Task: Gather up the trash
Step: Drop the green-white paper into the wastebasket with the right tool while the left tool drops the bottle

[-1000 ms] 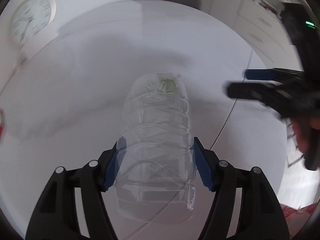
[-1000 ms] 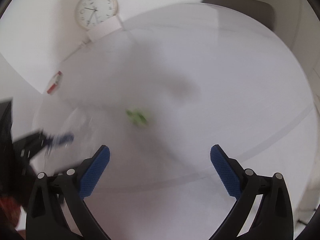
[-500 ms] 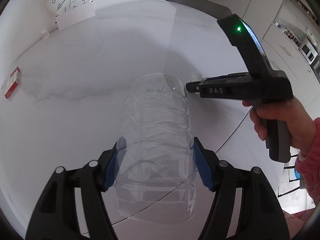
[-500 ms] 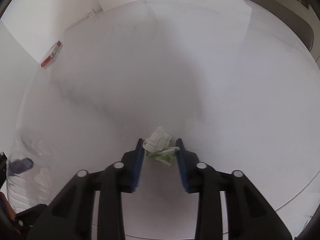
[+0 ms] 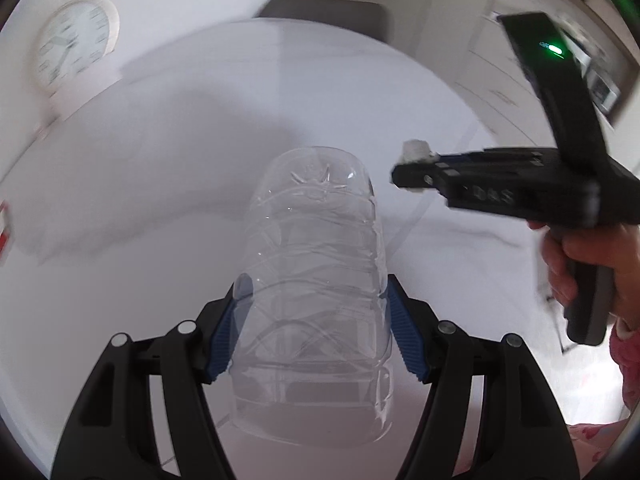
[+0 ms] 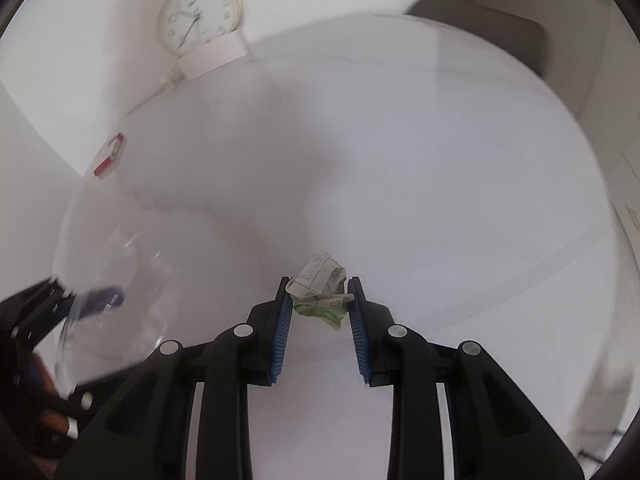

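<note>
My left gripper [image 5: 312, 304] is shut on a clear, ribbed plastic bottle [image 5: 316, 280], held bottom-forward above the white round table [image 5: 160, 200]. My right gripper [image 6: 320, 292] is shut on a crumpled white and green paper wad [image 6: 320, 288] and holds it above the table. In the left wrist view the right gripper [image 5: 408, 172] comes in from the right, just beside the bottle's far end, with the wad [image 5: 416, 150] showing at its tip. In the right wrist view the bottle [image 6: 116, 280] is a blur at the lower left.
A white wall clock [image 6: 200, 14] on a white box stands at the table's far edge. A small red and white box [image 6: 108, 156] lies at the left edge. A grey chair [image 6: 480, 28] stands behind the table. White cabinets [image 5: 520, 92] are on the right.
My right gripper closed on the paper wad and lifted it off the table. Both grippers have risen and tilted; the left keeps hold of the bottle.
</note>
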